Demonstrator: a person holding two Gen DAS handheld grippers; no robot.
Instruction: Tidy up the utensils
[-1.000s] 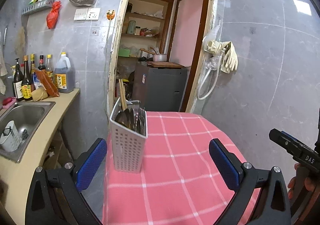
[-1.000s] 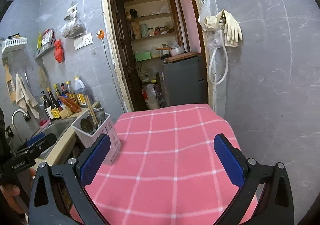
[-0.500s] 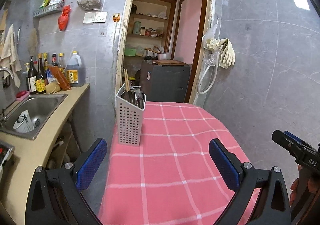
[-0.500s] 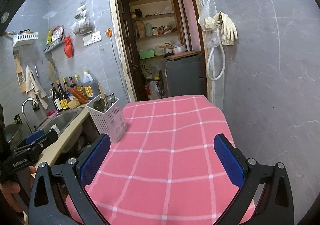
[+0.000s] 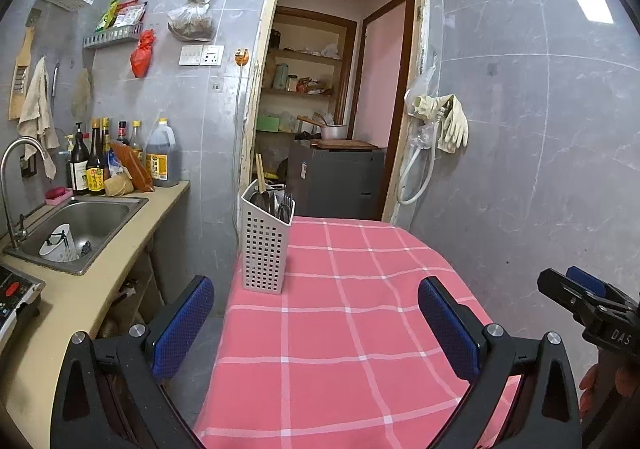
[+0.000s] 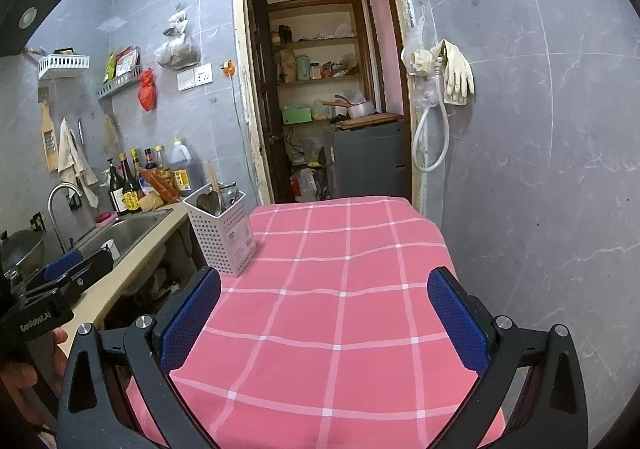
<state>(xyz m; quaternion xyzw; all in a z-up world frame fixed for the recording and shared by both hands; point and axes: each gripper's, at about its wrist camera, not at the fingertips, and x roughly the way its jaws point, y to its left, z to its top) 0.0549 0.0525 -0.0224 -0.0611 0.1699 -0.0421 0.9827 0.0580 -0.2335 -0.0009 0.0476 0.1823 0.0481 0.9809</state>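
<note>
**Both grippers hung open and empty, short of the utensil caddy**

A white perforated caddy [image 5: 265, 247] stood upright on a table under a pink checked cloth [image 5: 344, 329], close to the table's left edge and toward its far end. Chopsticks [image 5: 260, 177], spoons and forks stood in it, their long axes near vertical, the chopsticks tilted slightly left.

From the left gripper [image 5: 316, 323], whose blue pads stood wide apart holding nothing, the caddy lay at about 11 o'clock, near but not touching. From the right gripper [image 6: 324, 319], likewise spread and empty, it lay at about 10 o'clock and farther off. The left one seemed the nearer and better lined up.

No loose utensils showed on the cloth, so the sorting looked largely finished.

Bare cloth stretched from the caddy to the table's right edge at 3 o'clock, giving free room. Leftward, at 9 o'clock, a narrow gap separated the table from a counter with a sink [image 5: 86, 227]; a push that way could tip the caddy off.
</note>
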